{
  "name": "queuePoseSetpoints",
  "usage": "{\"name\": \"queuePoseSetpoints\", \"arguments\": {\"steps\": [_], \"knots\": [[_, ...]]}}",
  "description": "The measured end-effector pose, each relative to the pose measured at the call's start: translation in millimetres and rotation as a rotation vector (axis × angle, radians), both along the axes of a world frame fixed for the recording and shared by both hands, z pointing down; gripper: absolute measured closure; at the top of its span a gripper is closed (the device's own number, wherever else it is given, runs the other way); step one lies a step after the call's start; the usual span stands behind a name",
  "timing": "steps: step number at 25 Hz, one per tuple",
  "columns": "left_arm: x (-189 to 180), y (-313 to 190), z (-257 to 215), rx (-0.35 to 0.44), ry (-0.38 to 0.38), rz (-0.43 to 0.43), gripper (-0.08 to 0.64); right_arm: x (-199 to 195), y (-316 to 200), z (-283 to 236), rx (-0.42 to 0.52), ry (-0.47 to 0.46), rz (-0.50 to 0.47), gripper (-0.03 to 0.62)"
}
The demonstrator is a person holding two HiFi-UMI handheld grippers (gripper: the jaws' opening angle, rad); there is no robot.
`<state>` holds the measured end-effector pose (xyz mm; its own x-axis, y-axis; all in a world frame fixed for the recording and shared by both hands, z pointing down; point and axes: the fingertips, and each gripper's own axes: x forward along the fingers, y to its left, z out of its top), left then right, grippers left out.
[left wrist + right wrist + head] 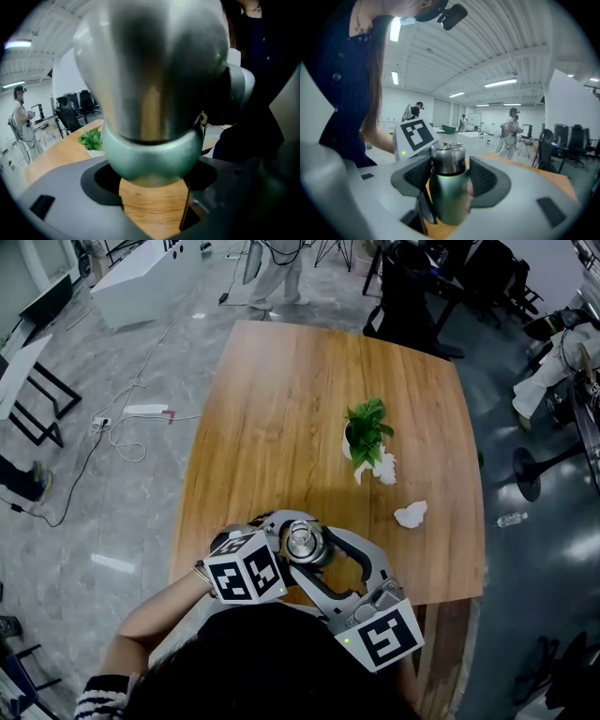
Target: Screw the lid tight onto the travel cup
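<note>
Right claw (451, 180) grips cup (449, 201) over table (281, 409).

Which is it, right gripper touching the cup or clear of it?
Touching. The right gripper view shows the right gripper closed on the cup, both pads against its sides, no gap.

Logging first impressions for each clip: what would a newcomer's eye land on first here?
First, the steel-topped green cup at the near end of the wooden table, gripped from both sides by the jaws of the left gripper and the right gripper. Further out stands a small potted plant, with crumpled white tissue lying close by.
</note>
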<state>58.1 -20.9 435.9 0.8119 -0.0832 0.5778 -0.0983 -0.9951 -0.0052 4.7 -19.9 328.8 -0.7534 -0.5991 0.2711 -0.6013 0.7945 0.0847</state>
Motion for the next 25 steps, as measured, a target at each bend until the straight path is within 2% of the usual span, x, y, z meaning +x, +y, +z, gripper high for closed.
{"name": "queuePoseSetpoints", "arguments": {"steps": [4, 7, 9, 11, 15, 17, 19, 23, 25], "knots": [[-4.6, 19.9, 4.2, -0.010, -0.049, 0.174, 0.179, -2.6, 14.3, 5.6, -0.025, 0.089, -0.167, 0.327], [-6.2, 25.1, 10.5, 0.014, -0.110, 0.229, 0.179, -5.7, 18.4, 9.6, -0.053, 0.114, -0.214, 0.327], [-5.0, 25.7, 14.0, 0.024, -0.129, 0.237, 0.179, -6.9, 16.2, 12.2, -0.038, 0.124, -0.206, 0.328], [-3.3, 21.8, 14.0, 0.010, -0.111, 0.199, 0.179, -5.3, 10.0, 11.5, -0.018, 0.102, -0.155, 0.328], [-3.8, 0.1, 6.5, -0.013, -0.046, 0.004, 0.181, 10.8, -9.5, 3.0, 0.004, 0.011, 0.075, 0.328], [-4.4, -7.2, 4.1, -0.001, -0.042, -0.047, 0.181, 17.0, -14.6, 0.0, -0.017, -0.051, 0.143, 0.328], [-4.4, -3.9, 4.0, 0.021, -0.065, 0.000, 0.181, 14.6, -9.5, 1.2, -0.064, -0.059, 0.078, 0.328], [-6.6, 21.9, 11.0, 0.093, -0.149, 0.240, 0.181, 1.0, 14.5, 10.0, -0.127, 0.011, -0.182, 0.327], [-7.0, 24.2, 14.8, 0.101, -0.170, 0.264, 0.181, 0.6, 16.1, 14.6, -0.106, 0.039, -0.184, 0.327]]}}
